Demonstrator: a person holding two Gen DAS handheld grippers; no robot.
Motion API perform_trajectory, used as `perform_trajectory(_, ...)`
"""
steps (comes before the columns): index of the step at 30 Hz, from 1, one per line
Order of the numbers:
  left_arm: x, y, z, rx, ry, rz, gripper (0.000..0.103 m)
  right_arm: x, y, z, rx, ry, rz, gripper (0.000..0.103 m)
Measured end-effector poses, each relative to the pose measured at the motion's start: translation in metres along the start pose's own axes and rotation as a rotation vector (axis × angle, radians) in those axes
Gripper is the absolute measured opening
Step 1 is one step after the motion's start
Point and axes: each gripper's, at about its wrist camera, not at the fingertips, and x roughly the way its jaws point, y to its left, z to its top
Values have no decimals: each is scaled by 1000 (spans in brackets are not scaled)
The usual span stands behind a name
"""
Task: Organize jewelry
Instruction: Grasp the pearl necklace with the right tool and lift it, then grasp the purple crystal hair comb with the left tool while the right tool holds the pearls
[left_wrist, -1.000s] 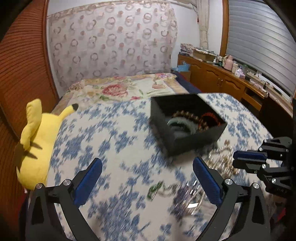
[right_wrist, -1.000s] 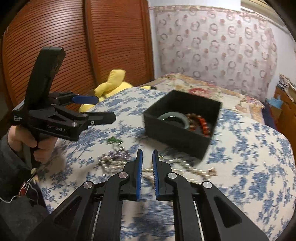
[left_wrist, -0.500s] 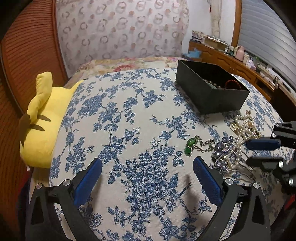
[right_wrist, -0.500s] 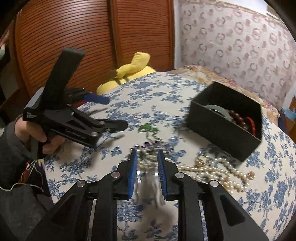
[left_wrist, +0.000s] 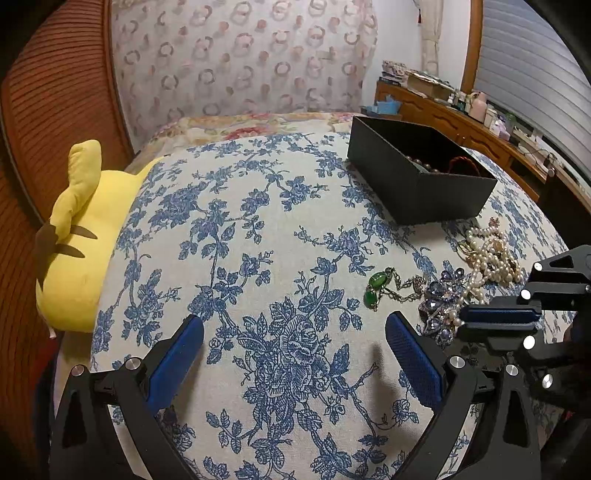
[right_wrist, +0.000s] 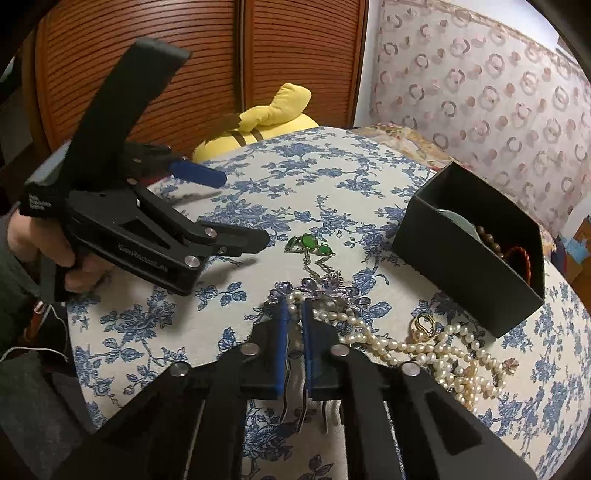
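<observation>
Between your right gripper's (right_wrist: 294, 314) nearly closed blue pads lies a strand of the pearl necklace (right_wrist: 399, 347), pinched where it meets the purple crystal brooch (right_wrist: 314, 290). Its cream beads trail in loops toward the black box (right_wrist: 469, 254). Your left gripper (left_wrist: 293, 363) hangs wide open and empty over the floral cloth (left_wrist: 240, 240), the green pendant (left_wrist: 378, 286) just beyond its right finger.

Blue floral print is covering the off-white bedspread (left_wrist: 258, 229). Box (left_wrist: 417, 184) is showing black; plush toy (left_wrist: 77, 236) yellow; pendant stones (right_wrist: 308, 243) green; pearl strands (right_wrist: 436, 350) cream; gripper pads (left_wrist: 173, 362) blue.
</observation>
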Motion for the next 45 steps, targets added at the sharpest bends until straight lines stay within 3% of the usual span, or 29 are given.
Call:
perform_trajectory(8,0,-2,1,-2,1,3,95,-23,-16,-3,61,-69,-3,6)
perform_trajectory(15,-7,-16,2,-6,-14,-27,95,-67,-48,-11,129,-153,-89,6)
perform_trajectory(21,-13,-37,3,-1,-37,-97,95,-97,-67,-17,154,-201,-162,6)
perform_trajectory(28,-1,-62,5,27,5,-169,55,-113,-73,-19,153,-227,-195,6)
perform_trajectory(31,6,-65,5,13,24,-187,42,-113,-70,-18,146,-231,-198,6)
perform_trajectory(35,8,-67,7,0,19,-191,36,-115,-67,-20,139,-232,-197,6)
perform_trajectory(37,8,-69,6,3,26,-208,21,-115,-67,-20,141,-231,-198,6)
perform_trajectory(45,-10,-71,2,5,-35,-207,19,-122,-67,-14,127,-251,-207,6)
